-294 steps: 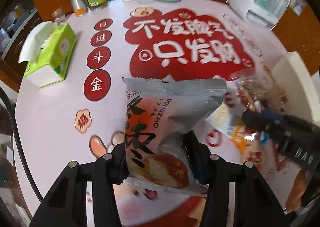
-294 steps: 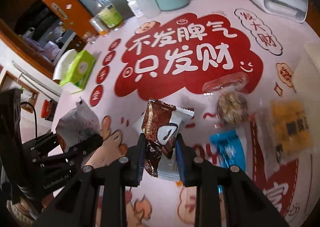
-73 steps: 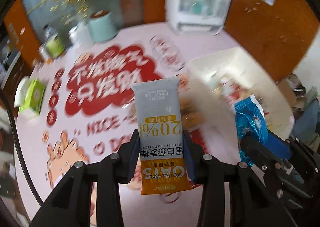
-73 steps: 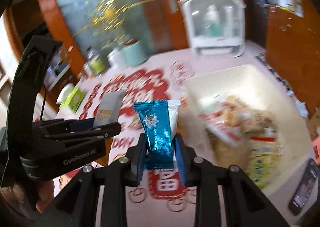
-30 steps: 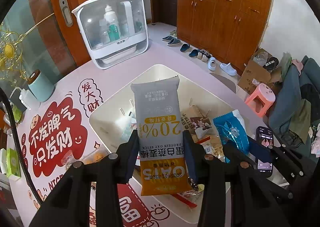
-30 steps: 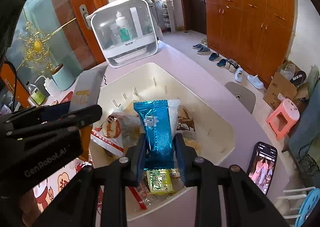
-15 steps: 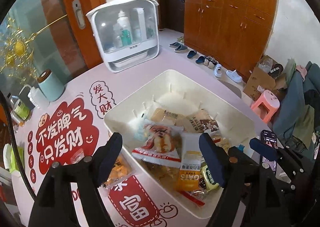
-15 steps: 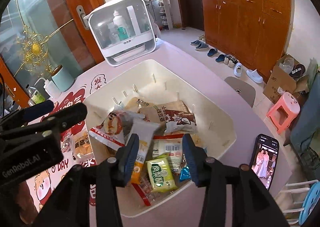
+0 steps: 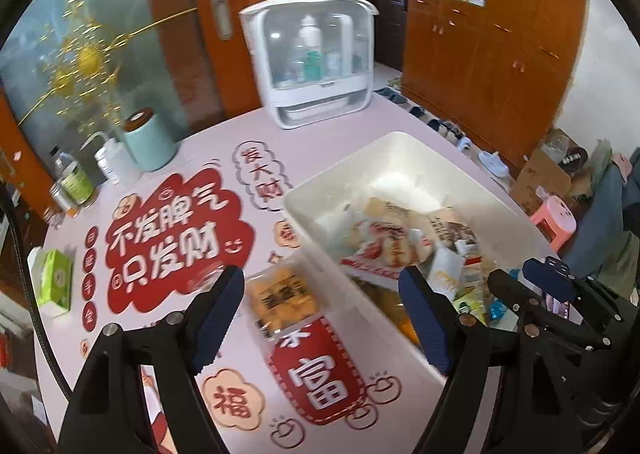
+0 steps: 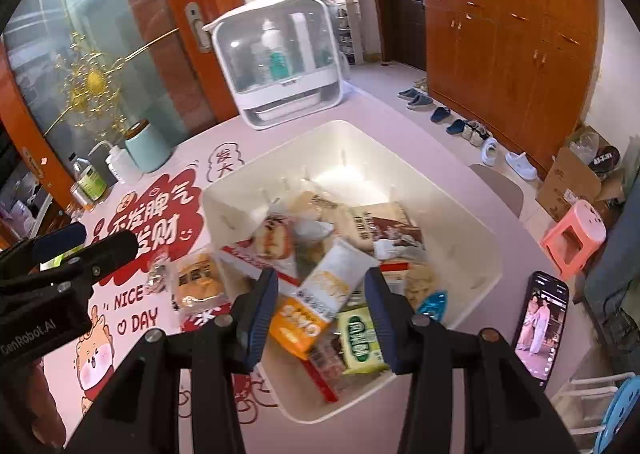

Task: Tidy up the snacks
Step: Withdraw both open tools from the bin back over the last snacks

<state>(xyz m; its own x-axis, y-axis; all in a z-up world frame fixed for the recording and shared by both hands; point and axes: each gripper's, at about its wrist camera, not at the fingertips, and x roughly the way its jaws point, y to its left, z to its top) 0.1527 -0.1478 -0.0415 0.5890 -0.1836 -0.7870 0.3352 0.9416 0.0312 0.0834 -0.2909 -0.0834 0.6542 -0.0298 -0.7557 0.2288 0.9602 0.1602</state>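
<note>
A white bin point(image 9: 320, 182) point(image 10: 472, 222) on the pink table holds several snack packets, among them the grey-and-orange oat bar point(image 10: 320, 294) and the blue packet point(image 10: 430, 304). A clear packet of yellow snacks point(image 9: 282, 300) point(image 10: 198, 280) lies on the table just left of the bin, with another clear packet point(image 10: 158, 268) beside it. My left gripper point(image 9: 322, 318) is open and empty, above the table at the bin's left rim. My right gripper point(image 10: 322, 310) is open and empty, above the bin's near end. The left gripper also shows in the right wrist view point(image 10: 72, 250).
A white lidded cabinet point(image 9: 312, 58) stands at the table's back. A teal canister point(image 9: 148, 142), bottles point(image 9: 112, 162) and a green tissue box point(image 9: 54, 282) stand at the left. A phone point(image 10: 540, 318) lies right of the bin. Red decals cover the tabletop.
Both grippers let go of their packets, the oat bar and the blue packet, which now lie in the bin. The left gripper has swung left toward the packet on the table.
</note>
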